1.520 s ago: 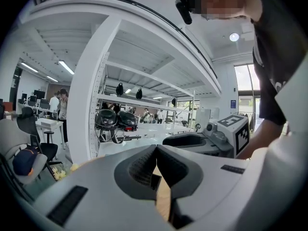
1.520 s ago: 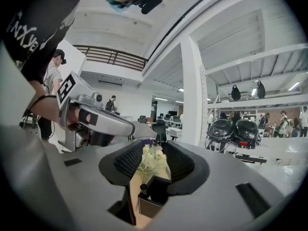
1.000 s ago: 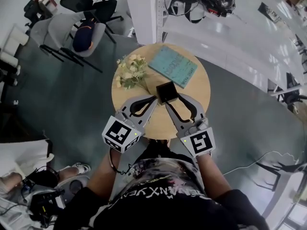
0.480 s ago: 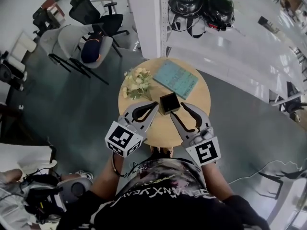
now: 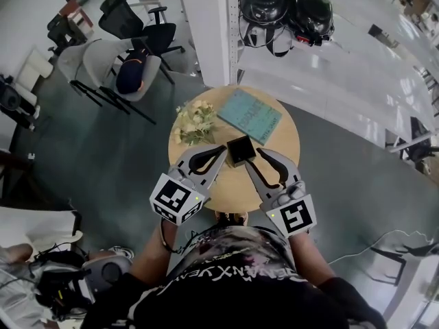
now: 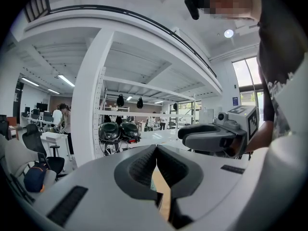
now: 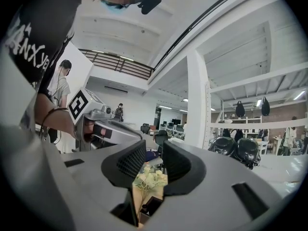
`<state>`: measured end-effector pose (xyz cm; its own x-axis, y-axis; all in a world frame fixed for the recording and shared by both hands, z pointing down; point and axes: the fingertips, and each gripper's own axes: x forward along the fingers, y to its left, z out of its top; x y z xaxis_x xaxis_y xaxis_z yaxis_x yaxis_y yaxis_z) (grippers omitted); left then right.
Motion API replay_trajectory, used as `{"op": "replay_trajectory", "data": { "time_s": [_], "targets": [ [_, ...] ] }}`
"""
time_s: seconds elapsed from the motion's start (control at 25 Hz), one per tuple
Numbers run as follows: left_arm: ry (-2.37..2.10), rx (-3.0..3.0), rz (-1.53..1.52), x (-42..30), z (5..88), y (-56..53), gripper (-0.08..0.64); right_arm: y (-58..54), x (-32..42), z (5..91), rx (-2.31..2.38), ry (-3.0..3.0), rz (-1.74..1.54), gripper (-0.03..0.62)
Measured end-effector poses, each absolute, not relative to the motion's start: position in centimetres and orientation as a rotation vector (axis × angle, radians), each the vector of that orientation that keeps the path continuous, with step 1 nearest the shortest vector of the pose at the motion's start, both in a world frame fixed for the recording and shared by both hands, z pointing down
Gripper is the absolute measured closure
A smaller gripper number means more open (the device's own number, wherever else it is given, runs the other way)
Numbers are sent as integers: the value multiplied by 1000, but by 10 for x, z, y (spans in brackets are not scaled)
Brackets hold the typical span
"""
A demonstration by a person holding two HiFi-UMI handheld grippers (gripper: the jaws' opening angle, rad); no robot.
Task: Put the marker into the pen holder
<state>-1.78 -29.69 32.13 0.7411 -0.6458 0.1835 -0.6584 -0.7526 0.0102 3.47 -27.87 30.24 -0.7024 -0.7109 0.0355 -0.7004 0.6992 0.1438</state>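
The black square pen holder [image 5: 241, 149] stands near the middle of the round wooden table [image 5: 274, 156]. No marker shows in any view. My left gripper [image 5: 222, 149] lies just left of the holder with its jaws shut and nothing between them; in its own view [image 6: 156, 149] the pads meet. My right gripper [image 5: 260, 154] lies just right of the holder. A gap stands between its pads [image 7: 148, 153], its jaws are closing, and nothing is between them. Through that gap I see the holder [image 7: 153, 204] and the flowers [image 7: 149, 177].
A bunch of pale flowers [image 5: 193, 122] lies on the table's left part and a teal book [image 5: 250, 115] at its far side. Office chairs [image 5: 130, 53] stand on the floor at the far left. White shelving with two dark helmets [image 5: 285, 9] rises behind the table.
The head view has shifted a little, so the table sits slightly lower and to the right in it. Both grippers keep their places on either side of the holder.
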Motion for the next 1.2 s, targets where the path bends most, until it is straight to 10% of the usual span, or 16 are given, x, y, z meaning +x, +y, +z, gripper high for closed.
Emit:
{"op": "replay_trajectory", "data": {
  "time_s": [0.36, 1.2],
  "targets": [
    [-1078, 2853, 261, -19, 323, -298, 538, -278, 35, 315, 1134, -2772, -201, 589],
    [-1088, 2840, 277, -26, 324, -297, 538, -284, 32, 325, 1118, -2762, -146, 591]
  ]
}}
